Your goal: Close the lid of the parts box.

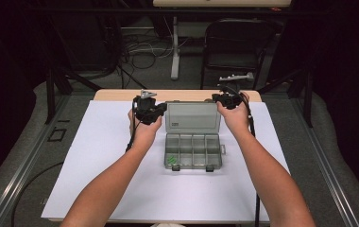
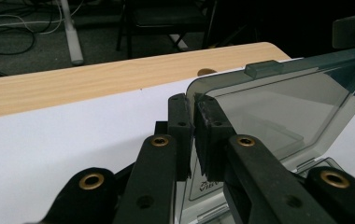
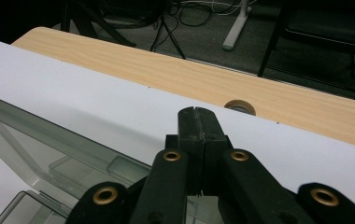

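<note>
A clear grey compartment box [image 1: 192, 151] lies open on the white sheet, its lid [image 1: 192, 117] standing upright at the back. A small green item [image 1: 172, 161] rests in the front left compartment. My left gripper [image 1: 149, 111] is at the lid's left edge. In the left gripper view its jaws [image 2: 193, 105] are shut on the lid [image 2: 278, 102], the edge pinched between the pads. My right gripper [image 1: 227, 100] sits by the lid's upper right corner. In the right gripper view it [image 3: 197, 112] is shut with nothing between its jaws, and the lid [image 3: 49, 140] lies to the lower left.
The white sheet [image 1: 97, 156] covers most of the wooden table [image 1: 121, 94]. A round hole [image 3: 239, 106] shows in the bare wood strip at the back. Beyond the table stand a black folding chair [image 1: 236, 42], a white table leg [image 1: 174, 47] and floor cables [image 1: 140, 47].
</note>
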Available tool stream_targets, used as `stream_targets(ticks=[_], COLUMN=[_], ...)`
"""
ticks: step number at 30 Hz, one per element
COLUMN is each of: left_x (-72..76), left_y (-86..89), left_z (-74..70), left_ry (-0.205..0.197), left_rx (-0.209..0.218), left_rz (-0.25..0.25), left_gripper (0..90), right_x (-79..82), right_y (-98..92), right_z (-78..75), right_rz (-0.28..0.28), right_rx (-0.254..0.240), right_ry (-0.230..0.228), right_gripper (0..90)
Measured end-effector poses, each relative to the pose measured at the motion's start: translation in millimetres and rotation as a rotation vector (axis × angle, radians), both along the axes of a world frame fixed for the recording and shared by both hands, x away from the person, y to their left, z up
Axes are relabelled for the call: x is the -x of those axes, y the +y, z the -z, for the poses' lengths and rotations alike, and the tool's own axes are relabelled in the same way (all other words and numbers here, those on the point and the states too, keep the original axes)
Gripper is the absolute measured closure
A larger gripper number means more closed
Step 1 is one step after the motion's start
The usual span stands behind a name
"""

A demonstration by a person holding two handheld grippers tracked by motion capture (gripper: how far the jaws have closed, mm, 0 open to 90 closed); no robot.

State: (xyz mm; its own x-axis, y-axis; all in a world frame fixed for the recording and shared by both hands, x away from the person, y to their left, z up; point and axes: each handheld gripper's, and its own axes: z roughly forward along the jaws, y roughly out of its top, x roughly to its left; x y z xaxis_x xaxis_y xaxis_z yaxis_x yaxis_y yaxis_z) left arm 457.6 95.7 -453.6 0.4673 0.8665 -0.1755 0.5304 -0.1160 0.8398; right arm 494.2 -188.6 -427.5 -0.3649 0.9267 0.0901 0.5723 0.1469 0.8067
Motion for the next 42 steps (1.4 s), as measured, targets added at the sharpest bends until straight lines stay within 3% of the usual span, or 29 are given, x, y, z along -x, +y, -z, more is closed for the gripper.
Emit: stream_targets(ticks=[6,17,22,28,36,42], left_x=[5.8,26.1,26.1,22.6,25.0,28.4], left_y=[3.7,8.2,1.9,-3.9,-11.8,-19.0], left_z=[-2.4,-11.0,-8.0,-1.7,1.5,4.2], left_ry=[0.021,-0.013,0.026,0.062,0.068,0.078], left_rx=[0.029,0.035,0.057,0.033,0.023,0.025], left_rz=[0.036,0.11,0.113,0.131,0.163,0.184], left_gripper=[77.8,76.6,71.7,78.9,89.2,89.8], right_x=[2.1,6.2,8.1,12.7,20.1,25.4], right_y=[0.1,-0.9,-1.4,0.3,1.6,0.6], right_z=[-0.3,-4.1,-4.4,-6.6,-3.2,0.5], right_rz=[-0.01,-0.027,-0.034,-0.058,-0.089,-0.104], right_rx=[-0.006,-0.012,-0.021,-0.013,-0.031,-0.037], right_ry=[-0.001,-0.005,-0.001,0.001,0.007,0.01], right_gripper=[90.0,90.0,90.0,90.0,90.0,90.0])
